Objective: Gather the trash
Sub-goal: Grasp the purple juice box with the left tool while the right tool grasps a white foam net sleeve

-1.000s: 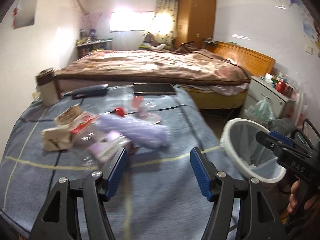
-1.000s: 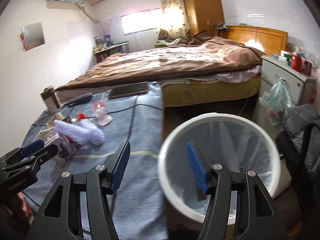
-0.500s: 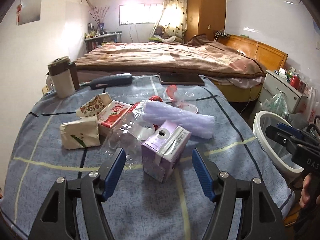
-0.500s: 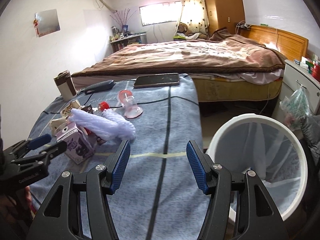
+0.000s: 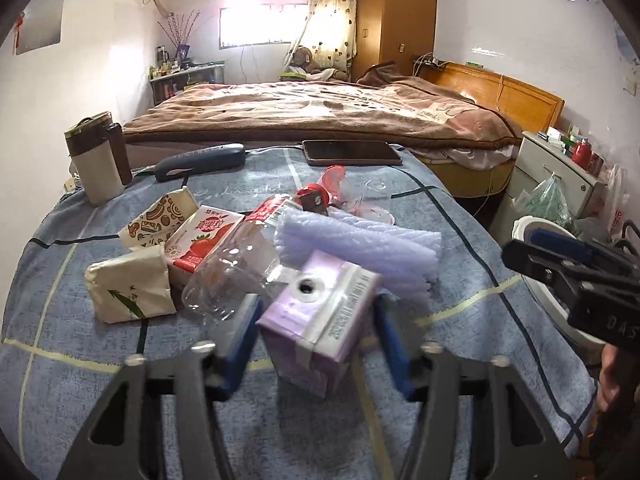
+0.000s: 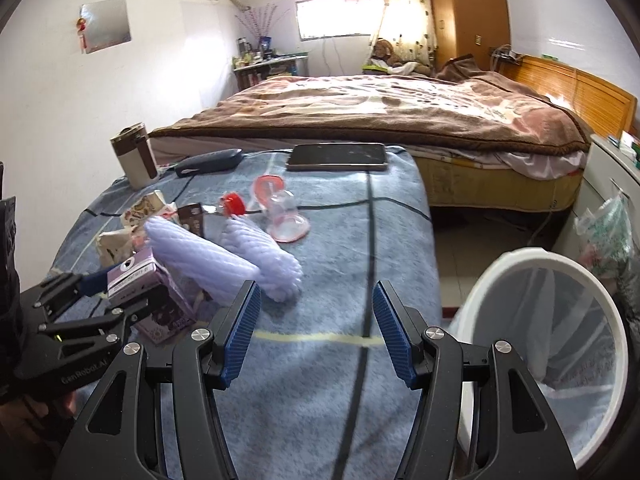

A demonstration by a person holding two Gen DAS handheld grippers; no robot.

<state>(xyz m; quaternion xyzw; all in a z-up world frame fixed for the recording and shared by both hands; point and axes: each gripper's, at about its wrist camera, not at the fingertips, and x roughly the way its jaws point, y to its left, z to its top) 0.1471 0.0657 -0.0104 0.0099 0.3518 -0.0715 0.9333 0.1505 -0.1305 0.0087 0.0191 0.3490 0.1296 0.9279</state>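
A purple drink carton (image 5: 320, 320) lies on the blue blanket between the open fingers of my left gripper (image 5: 316, 336); the jaws sit on both sides, not closed on it. It also shows in the right wrist view (image 6: 150, 292). Behind it lie a clear plastic bottle (image 5: 232, 268), lilac foam netting (image 5: 360, 244), a red strawberry carton (image 5: 200, 240) and paper packets (image 5: 128, 292). My right gripper (image 6: 316, 336) is open and empty above the blanket. A white trash bin (image 6: 552, 344) with a liner stands to the right of the bed edge.
A tablet (image 5: 350, 152), a dark case (image 5: 200, 162) and a brown-and-white thermos (image 5: 96, 160) lie at the far end of the blanket. A clear cup with a red lid (image 6: 280, 212) lies nearby. A large bed and a nightstand (image 5: 560, 172) stand behind.
My left gripper moved forward so the purple carton now sits between its fingers. My right gripper swung left, away from the bin and over the blanket.
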